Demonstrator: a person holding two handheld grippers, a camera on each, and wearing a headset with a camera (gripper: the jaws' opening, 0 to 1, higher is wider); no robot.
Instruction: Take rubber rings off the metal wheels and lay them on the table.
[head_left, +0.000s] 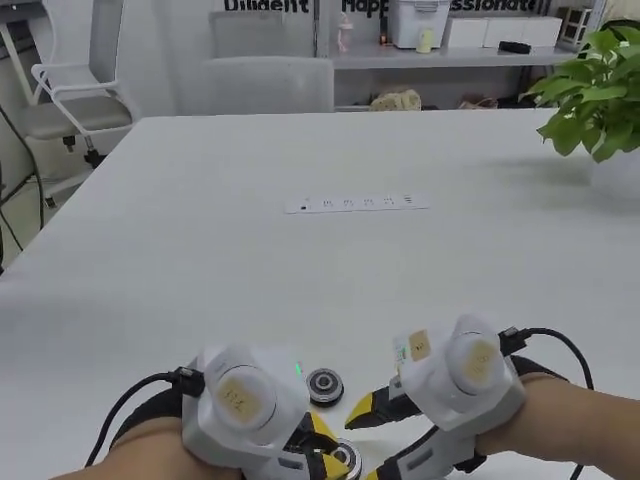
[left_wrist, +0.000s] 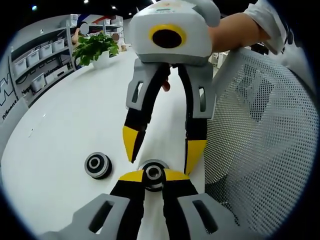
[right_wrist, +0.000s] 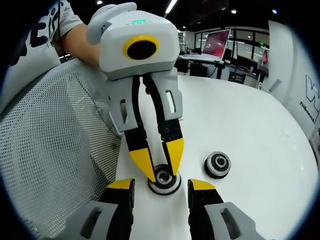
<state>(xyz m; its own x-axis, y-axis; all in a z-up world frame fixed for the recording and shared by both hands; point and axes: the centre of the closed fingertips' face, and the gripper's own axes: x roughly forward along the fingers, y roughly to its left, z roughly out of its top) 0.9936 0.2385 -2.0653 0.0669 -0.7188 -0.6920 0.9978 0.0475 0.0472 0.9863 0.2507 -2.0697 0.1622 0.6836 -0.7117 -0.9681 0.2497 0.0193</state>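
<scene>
Two small metal wheels with black rubber rings lie near the table's front edge. My left gripper (left_wrist: 153, 176) is shut on the nearer wheel (left_wrist: 153, 171), which rests on the white table (head_left: 300, 270). From the opposite side my right gripper (right_wrist: 160, 185) stands open, its yellow tips either side of that same wheel (right_wrist: 164, 180) without touching it. The second wheel (head_left: 325, 385) sits free a little farther out, also seen as the loose wheel (left_wrist: 97, 165) and the loose wheel (right_wrist: 218, 165). In the head view the left gripper (head_left: 335, 455) and right gripper (head_left: 365, 440) meet at the bottom.
A white power strip (head_left: 355, 204) lies mid-table. A potted plant (head_left: 595, 90) stands at the far right corner. Chairs stand beyond the far edge. A mesh chair back (left_wrist: 260, 125) is close behind the grippers on the person's side.
</scene>
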